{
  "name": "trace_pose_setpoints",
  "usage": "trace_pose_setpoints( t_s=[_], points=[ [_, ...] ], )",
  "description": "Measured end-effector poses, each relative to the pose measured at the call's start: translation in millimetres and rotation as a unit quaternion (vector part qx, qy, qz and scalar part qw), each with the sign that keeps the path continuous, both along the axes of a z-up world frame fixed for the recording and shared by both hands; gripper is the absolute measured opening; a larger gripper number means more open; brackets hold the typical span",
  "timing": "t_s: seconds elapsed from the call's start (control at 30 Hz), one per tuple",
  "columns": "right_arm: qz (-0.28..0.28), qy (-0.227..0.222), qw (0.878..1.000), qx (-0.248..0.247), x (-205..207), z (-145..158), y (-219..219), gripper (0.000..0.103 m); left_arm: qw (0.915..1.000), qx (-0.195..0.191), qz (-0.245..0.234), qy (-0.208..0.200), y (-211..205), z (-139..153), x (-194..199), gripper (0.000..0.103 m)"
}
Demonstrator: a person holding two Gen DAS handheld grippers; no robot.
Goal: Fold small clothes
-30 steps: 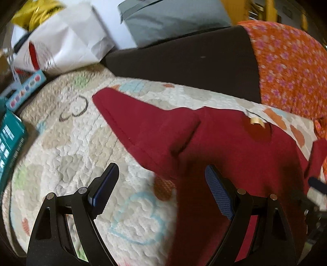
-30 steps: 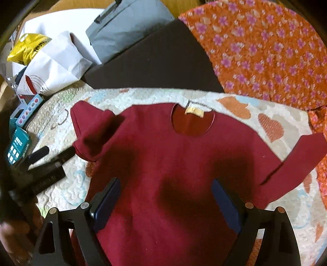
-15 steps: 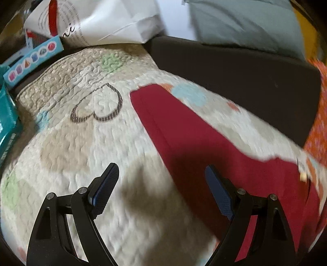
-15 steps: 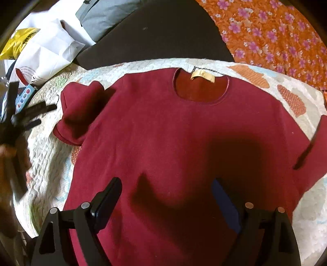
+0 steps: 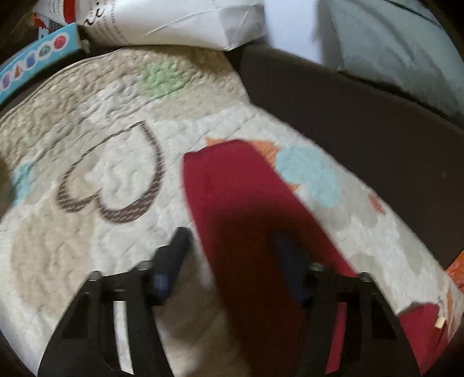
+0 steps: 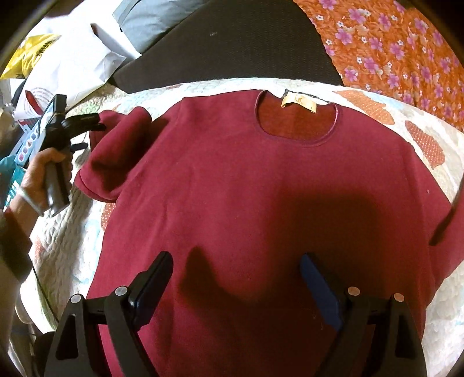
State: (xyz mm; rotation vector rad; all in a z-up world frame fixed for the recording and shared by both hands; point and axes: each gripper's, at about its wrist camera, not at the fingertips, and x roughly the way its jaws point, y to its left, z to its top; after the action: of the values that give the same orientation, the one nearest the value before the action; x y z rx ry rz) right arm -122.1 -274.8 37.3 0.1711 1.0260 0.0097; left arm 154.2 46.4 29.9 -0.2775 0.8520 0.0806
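Note:
A dark red sweater (image 6: 246, 188) lies flat, neck up, on a quilted mat (image 6: 435, 319). Its tan label (image 6: 298, 101) shows at the collar. The left sleeve (image 6: 116, 156) is bunched and folded near the shoulder; in the left wrist view it runs as a red band (image 5: 237, 197). My left gripper (image 5: 232, 255) is open, its jaws straddling that sleeve just above the mat; it also shows in the right wrist view (image 6: 90, 127), held by a hand. My right gripper (image 6: 235, 275) is open and empty over the lower body of the sweater.
A white paper bag (image 5: 174, 20), a blue game box (image 5: 34, 58) and a grey cushion (image 5: 406, 49) lie beyond the mat (image 5: 87, 116). A dark brown surface (image 6: 232, 49) and an orange flowered cloth (image 6: 391, 49) lie behind the sweater.
My left gripper has swung left and forward onto the left sleeve and its jaws have narrowed a little. My right gripper has moved closer over the sweater's body.

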Motion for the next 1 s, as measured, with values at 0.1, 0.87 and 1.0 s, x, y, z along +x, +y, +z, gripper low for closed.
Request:
trace_pose_setpoints(
  t_s=[0.1,0.87,1.0],
  points=[
    [0.001,0.000,1.000,-0.002,0,-1,0,0.089,0.9997,-0.023,-0.013,-0.001,3,1,6,0.009],
    [-0.086,-0.048,0.994,0.049,-43,47,-59,0.089,0.9562,-0.065,-0.244,-0.149,-98,165,-163,0.007],
    [-0.120,-0.050,0.990,0.048,-55,53,-86,0.089,0.9374,-0.080,-0.318,-0.118,-185,137,-191,0.007]
  ],
)
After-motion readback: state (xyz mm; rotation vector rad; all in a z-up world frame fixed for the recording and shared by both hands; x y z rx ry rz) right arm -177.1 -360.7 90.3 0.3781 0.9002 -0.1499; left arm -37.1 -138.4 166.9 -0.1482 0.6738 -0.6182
